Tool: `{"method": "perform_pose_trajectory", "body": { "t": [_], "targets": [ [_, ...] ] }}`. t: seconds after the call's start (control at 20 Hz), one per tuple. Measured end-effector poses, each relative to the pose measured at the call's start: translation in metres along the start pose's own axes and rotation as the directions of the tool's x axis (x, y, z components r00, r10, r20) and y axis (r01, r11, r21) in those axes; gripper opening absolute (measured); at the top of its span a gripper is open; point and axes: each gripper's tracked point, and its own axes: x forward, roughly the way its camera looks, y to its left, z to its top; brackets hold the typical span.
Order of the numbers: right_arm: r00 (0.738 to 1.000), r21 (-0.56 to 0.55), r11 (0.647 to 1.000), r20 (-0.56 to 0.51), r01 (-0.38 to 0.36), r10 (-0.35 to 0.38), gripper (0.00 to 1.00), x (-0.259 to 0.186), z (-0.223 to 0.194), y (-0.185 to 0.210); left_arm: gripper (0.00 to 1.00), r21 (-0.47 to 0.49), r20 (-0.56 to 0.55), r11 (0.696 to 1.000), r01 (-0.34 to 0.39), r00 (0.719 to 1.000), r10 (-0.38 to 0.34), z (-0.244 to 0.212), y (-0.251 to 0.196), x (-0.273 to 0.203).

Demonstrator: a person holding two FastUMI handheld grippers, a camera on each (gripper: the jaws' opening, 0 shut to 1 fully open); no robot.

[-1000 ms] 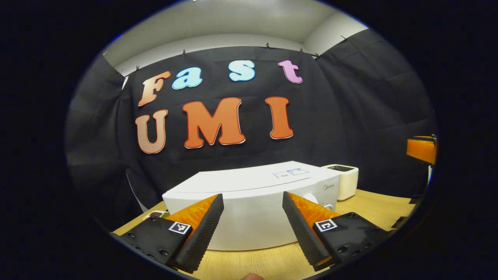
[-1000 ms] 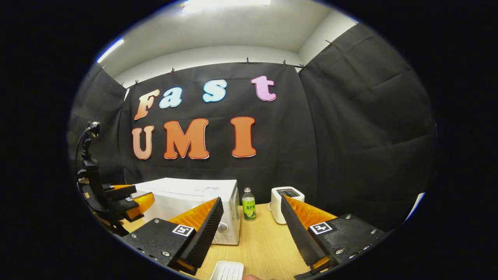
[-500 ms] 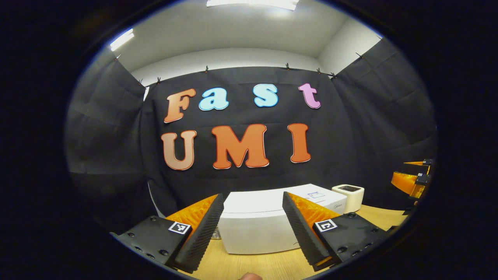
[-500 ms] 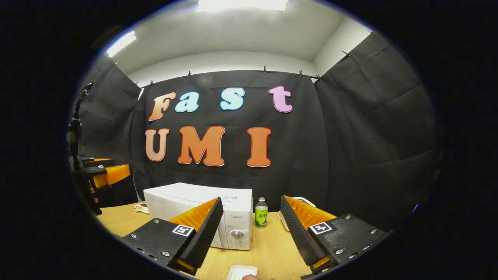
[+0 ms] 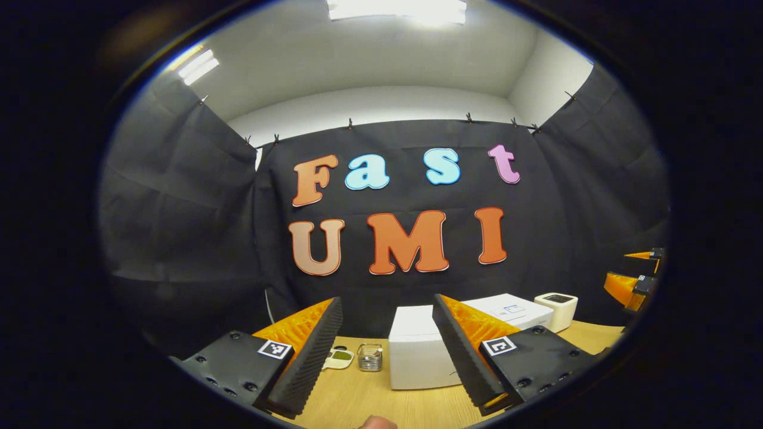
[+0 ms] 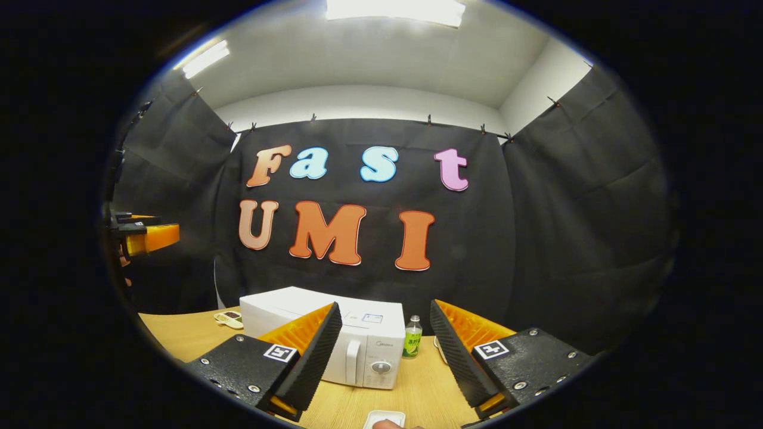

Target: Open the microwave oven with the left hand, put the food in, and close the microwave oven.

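Flanking the shut microwave (image 6: 334, 342): bottle (image 6: 411, 345), small dish (image 6: 229, 319).

Both gripper views face the booth wall from above the table (image 6: 179, 333), well back; both share the microwave oven (image 5: 417, 351).

The microwave (image 6: 357, 345) carries a small brand mark above its dial and a sticker (image 6: 372, 318) on its top, both too small to read. The green bottle (image 6: 411, 344) has a label with unreadable print. Square coded tags (image 6: 281, 353) sit on the gripper bodies.
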Motion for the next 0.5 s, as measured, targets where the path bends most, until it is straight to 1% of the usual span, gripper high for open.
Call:
{"method": "perform_pose_trajectory", "body": {
  "t": [0.1, 0.25, 0.5],
  "targets": [
    [1.000, 0.001, 1.000, 0.004, -0.004, 0.004, 0.92, 0.001, 0.007, 0.002, 1.00, 0.010, -0.010, 1.000, -0.006, 1.000, 0.006, 0.001, 0.005, -0.003],
    [1.000, -0.006, 1.000, 0.015, -0.006, 0.006, 0.92, 0.001, 0.022, 0.004, 1.00, 0.017, -0.003, 1.000, -0.025, 1.000, 0.025, 0.013, 0.016, -0.001],
    [1.000, -0.019, 1.000, 0.011, 0.009, -0.009, 0.92, 0.006, 0.035, 0.000, 1.00, -0.001, -0.004, 0.998, -0.060, 0.998, 0.060, 0.028, 0.034, 0.003]
  ]
}}
